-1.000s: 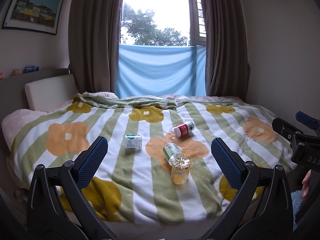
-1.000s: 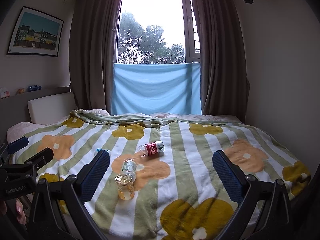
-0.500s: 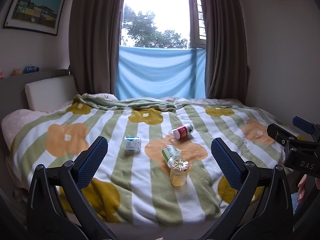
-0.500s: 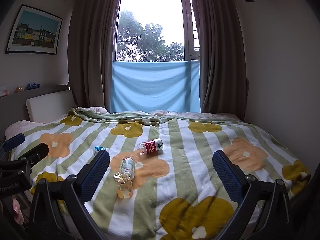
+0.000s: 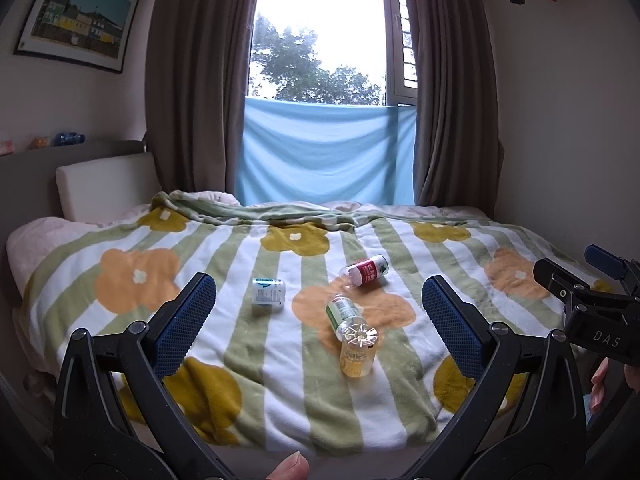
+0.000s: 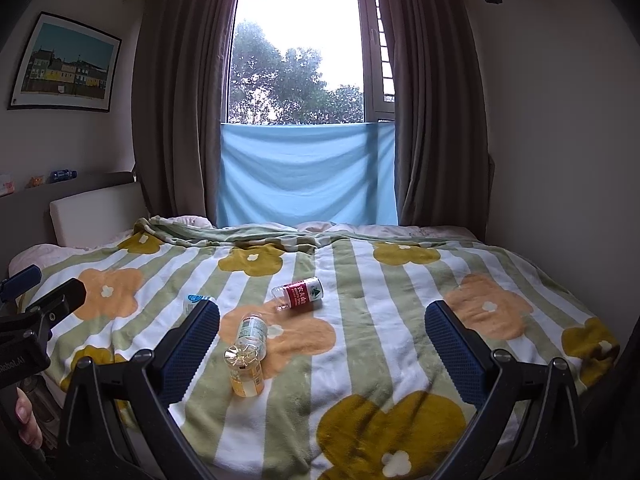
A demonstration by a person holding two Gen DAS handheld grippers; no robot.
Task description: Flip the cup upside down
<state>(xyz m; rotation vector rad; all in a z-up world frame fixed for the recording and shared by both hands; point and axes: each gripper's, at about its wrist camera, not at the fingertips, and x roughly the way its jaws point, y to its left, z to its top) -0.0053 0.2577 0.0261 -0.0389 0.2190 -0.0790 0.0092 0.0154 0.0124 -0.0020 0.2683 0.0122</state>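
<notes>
1. Cup (image 5: 357,350), a clear yellowish plastic one, stands on the striped flower blanket (image 5: 256,360) near the bed's front edge, its ribbed base up and its long axis vertical, so the mouth faces down into the fabric.
2. Just behind it, a green-labelled bottle (image 5: 341,311) lies on its side, one end touching or almost touching the cup.
3. Farther back, a red-labelled bottle (image 5: 365,271) also lies flat, and a white-and-teal bottle (image 5: 269,291) rests well to the left.
4. Left gripper (image 5: 318,316) hangs before the bed with its blue-padded fingers spread wide, holding nothing.
5. Right gripper (image 6: 322,338) is likewise spread and empty, the cup (image 6: 245,372) sitting near its left finger in the right wrist view.
</notes>
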